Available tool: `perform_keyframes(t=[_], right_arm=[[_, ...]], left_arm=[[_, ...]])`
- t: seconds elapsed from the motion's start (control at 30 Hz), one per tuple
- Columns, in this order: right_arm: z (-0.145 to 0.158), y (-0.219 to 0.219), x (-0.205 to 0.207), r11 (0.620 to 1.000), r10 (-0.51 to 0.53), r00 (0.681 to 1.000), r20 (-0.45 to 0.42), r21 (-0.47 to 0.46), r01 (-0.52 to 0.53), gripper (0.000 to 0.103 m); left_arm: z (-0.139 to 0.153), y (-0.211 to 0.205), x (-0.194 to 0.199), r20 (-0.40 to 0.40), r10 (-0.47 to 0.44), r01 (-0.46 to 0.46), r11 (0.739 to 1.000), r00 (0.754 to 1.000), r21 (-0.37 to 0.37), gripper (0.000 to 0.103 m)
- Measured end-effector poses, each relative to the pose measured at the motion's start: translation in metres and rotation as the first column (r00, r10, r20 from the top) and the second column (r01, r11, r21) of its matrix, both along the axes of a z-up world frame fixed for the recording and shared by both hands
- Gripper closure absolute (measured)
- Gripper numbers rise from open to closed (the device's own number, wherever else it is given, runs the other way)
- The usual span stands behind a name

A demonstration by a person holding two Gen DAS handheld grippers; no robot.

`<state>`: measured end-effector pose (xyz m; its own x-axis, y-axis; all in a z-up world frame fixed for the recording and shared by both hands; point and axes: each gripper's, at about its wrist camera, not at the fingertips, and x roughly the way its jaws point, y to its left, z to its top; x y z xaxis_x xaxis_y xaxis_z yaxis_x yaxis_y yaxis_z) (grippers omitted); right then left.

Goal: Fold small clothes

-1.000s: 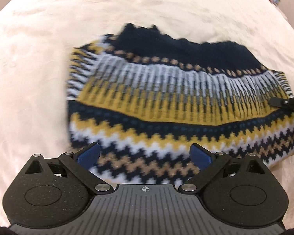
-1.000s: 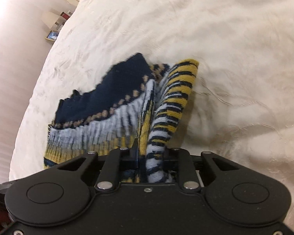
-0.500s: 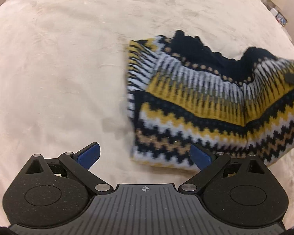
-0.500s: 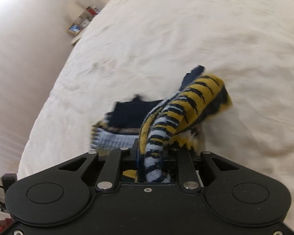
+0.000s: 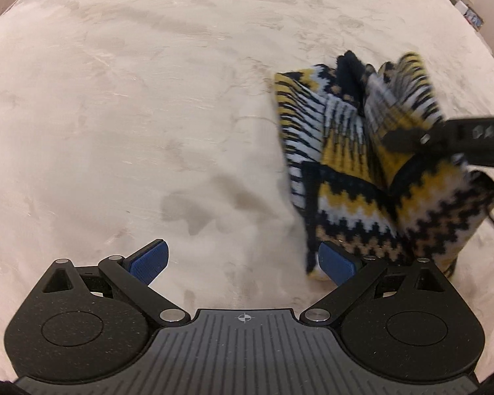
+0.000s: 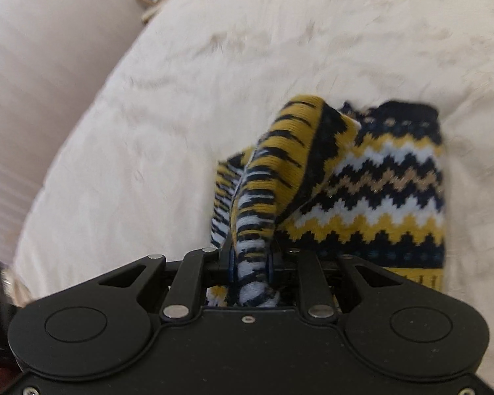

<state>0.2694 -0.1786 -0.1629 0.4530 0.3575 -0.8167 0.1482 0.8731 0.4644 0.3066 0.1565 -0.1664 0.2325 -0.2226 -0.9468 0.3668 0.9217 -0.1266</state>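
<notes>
The left gripper (image 5: 243,261) gapes empty, left of the knitted garment (image 5: 362,177) on the cream bedspread (image 5: 131,115). The right gripper (image 6: 250,263) pinches its raised edge; the fold looks half-finished, with laying-down and smoothing left.

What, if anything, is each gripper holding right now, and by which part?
The right gripper pinches the patterned knit garment by a bunched striped edge. The left gripper is open, holding nothing.
</notes>
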Motion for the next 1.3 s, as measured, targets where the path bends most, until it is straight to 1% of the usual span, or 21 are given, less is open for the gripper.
perform_keyframes(t=[0.03,0.1,0.17,0.23,0.3,0.37,0.43,0.53,0.57,0.63,0.73,0.8,0.83,0.93,1.03,1.07,1.1,1.17,1.2,1.23,1.3], right_arm=[[-0.002,0.007,0.004,1.000,0.004,1.000,0.000,-0.008,-0.004,0.067],[-0.003,0.014,0.008,1.000,0.018,1.000,0.012,-0.001,-0.018,0.059],[0.003,0.018,0.007,0.999,0.032,0.998,0.054,0.027,-0.033,0.059],[0.012,0.018,0.003,0.999,0.027,0.994,0.106,0.026,-0.030,0.059],[0.023,0.012,-0.004,1.000,0.017,0.988,0.151,-0.005,-0.017,0.059],[0.033,0.010,-0.012,0.999,0.012,0.983,0.182,-0.052,-0.003,0.055],[0.037,0.006,-0.024,0.992,0.031,0.981,0.193,-0.126,-0.006,0.045],[0.037,0.011,-0.041,0.967,0.107,0.976,0.189,-0.249,-0.057,0.044],[0.037,0.013,-0.049,0.956,0.137,0.972,0.188,-0.282,-0.080,0.044],[0.039,0.019,-0.067,0.934,0.200,0.962,0.189,-0.333,-0.129,0.041],[0.038,0.035,-0.087,0.901,0.289,0.938,0.195,-0.385,-0.197,0.041],[0.037,0.050,-0.096,0.873,0.353,0.913,0.204,-0.424,-0.243,0.040],[0.037,0.058,-0.101,0.852,0.392,0.897,0.207,-0.450,-0.268,0.040],[0.032,0.081,-0.106,0.789,0.479,0.855,0.200,-0.526,-0.319,0.038],[0.026,0.095,-0.102,0.753,0.518,0.833,0.197,-0.567,-0.334,0.038],[0.023,0.099,-0.100,0.741,0.529,0.827,0.192,-0.579,-0.340,0.038],[0.021,0.103,-0.098,0.728,0.539,0.822,0.185,-0.593,-0.344,0.038],[0.015,0.109,-0.096,0.704,0.552,0.816,0.172,-0.621,-0.346,0.038],[0.014,0.112,-0.095,0.696,0.556,0.814,0.165,-0.628,-0.349,0.039],[0.012,0.113,-0.095,0.694,0.558,0.815,0.159,-0.627,-0.354,0.041],[0.011,0.114,-0.094,0.697,0.554,0.818,0.155,-0.624,-0.353,0.047]], left_arm=[[-0.001,0.002,0.002,-0.001,0.001,-0.001,1.000,1.000,-0.001,0.004],[0.000,0.004,0.006,-0.005,0.005,-0.005,1.000,1.000,-0.004,0.004],[0.001,0.005,0.011,-0.008,0.006,-0.006,1.000,1.000,-0.006,0.004],[0.001,0.004,0.017,-0.008,0.001,-0.002,1.000,1.000,-0.012,0.004],[0.004,0.002,0.022,-0.007,-0.008,0.008,1.000,1.000,-0.022,0.004],[0.007,-0.002,0.029,-0.003,-0.015,0.015,0.999,1.000,-0.038,0.004],[0.011,-0.006,0.037,0.001,-0.019,0.019,0.998,1.000,-0.061,0.004],[0.017,-0.013,0.047,-0.007,-0.019,0.018,0.994,1.000,-0.107,0.004],[0.019,-0.017,0.051,-0.011,-0.019,0.017,0.992,1.000,-0.123,0.004],[0.019,-0.027,0.058,-0.025,-0.023,0.019,0.988,0.999,-0.150,0.004],[0.016,-0.041,0.069,-0.071,-0.031,0.016,0.979,0.997,-0.203,0.004],[0.010,-0.050,0.076,-0.114,-0.034,0.005,0.970,0.993,-0.244,0.004],[0.006,-0.056,0.080,-0.132,-0.035,0.001,0.967,0.991,-0.255,0.006],[-0.002,-0.071,0.087,-0.144,-0.055,0.015,0.965,0.988,-0.262,0.021],[-0.009,-0.084,0.093,-0.146,-0.081,0.041,0.965,0.986,-0.257,0.024],[-0.012,-0.089,0.095,-0.155,-0.090,0.048,0.965,0.984,-0.257,0.028],[-0.016,-0.093,0.097,-0.168,-0.099,0.053,0.964,0.981,-0.259,0.029],[-0.020,-0.096,0.100,-0.186,-0.104,0.050,0.961,0.977,-0.272,0.038],[-0.022,-0.097,0.101,-0.188,-0.103,0.046,0.959,0.977,-0.281,0.039],[-0.024,-0.097,0.103,-0.185,-0.102,0.045,0.956,0.977,-0.289,0.043],[-0.025,-0.098,0.104,-0.174,-0.101,0.045,0.953,0.980,-0.300,0.055]])
